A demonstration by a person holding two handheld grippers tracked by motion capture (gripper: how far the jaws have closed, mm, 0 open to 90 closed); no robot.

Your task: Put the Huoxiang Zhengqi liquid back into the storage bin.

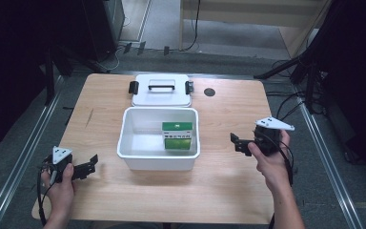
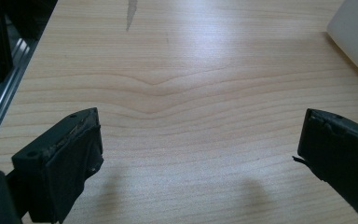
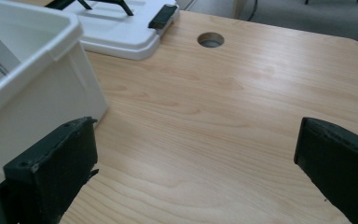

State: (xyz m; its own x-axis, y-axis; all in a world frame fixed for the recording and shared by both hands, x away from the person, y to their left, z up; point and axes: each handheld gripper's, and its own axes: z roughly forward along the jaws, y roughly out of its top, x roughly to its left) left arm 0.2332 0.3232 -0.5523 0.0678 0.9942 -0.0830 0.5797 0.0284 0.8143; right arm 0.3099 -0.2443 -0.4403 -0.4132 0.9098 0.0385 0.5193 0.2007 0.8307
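A white plastic bin (image 1: 158, 160) stands in the middle of the wooden table, with a green and white box (image 1: 177, 136) lying inside at its right. The bin's white lid (image 1: 161, 95), with a black handle and black clips, lies flat just behind it. My left gripper (image 1: 91, 165) hovers near the table's front left, open, over bare wood (image 2: 182, 116). My right gripper (image 1: 236, 142) is held to the right of the bin, open and holding nothing. In the right gripper view the bin wall (image 3: 32, 88) stands at the left and the lid (image 3: 121, 32) lies beyond it.
A round cable hole (image 1: 209, 92) sits in the table at the back right, also seen as the hole (image 3: 210, 39) in the right gripper view. Metal rails (image 1: 24, 157) run along both sides of the table. Black stands and cables lie on the floor behind.
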